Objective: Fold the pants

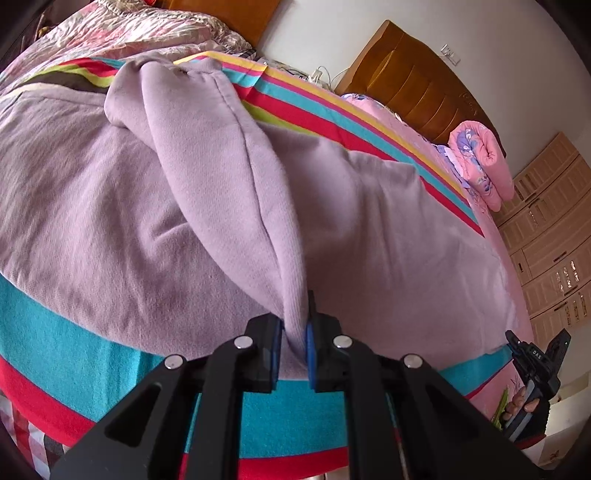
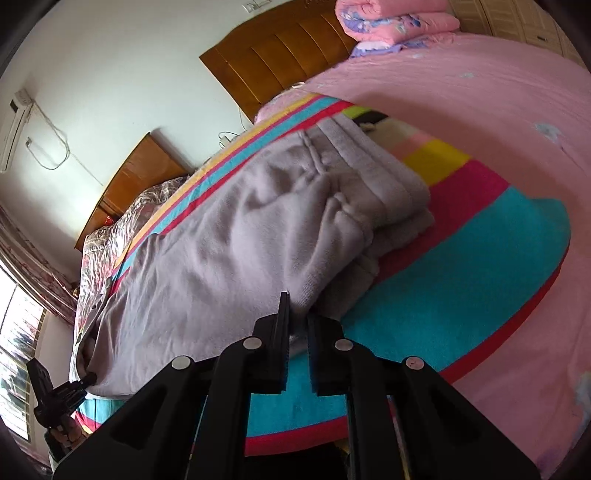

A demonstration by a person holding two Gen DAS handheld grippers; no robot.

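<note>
Lilac pants [image 1: 184,206] lie spread on a striped blanket [image 1: 74,332]. My left gripper [image 1: 294,332] is shut on a raised fold of the fabric, which rises from its blue pads [image 1: 309,350] into a ridge running away from me. In the right wrist view the pants [image 2: 221,236] stretch from a folded waistband end [image 2: 388,192] down to the lower left. My right gripper [image 2: 297,328] is shut on the near edge of the pants close to that end. The left gripper [image 2: 88,378] pinches the far corner there.
The blanket [image 2: 461,266] lies on a bed with a pink sheet [image 2: 480,110]. At the head are a rolled pink quilt [image 2: 391,18] and a wooden headboard [image 2: 280,48]. A second bed with a shiny floral quilt [image 1: 147,33] is beyond. A hand holds the right tool's body [image 1: 535,369].
</note>
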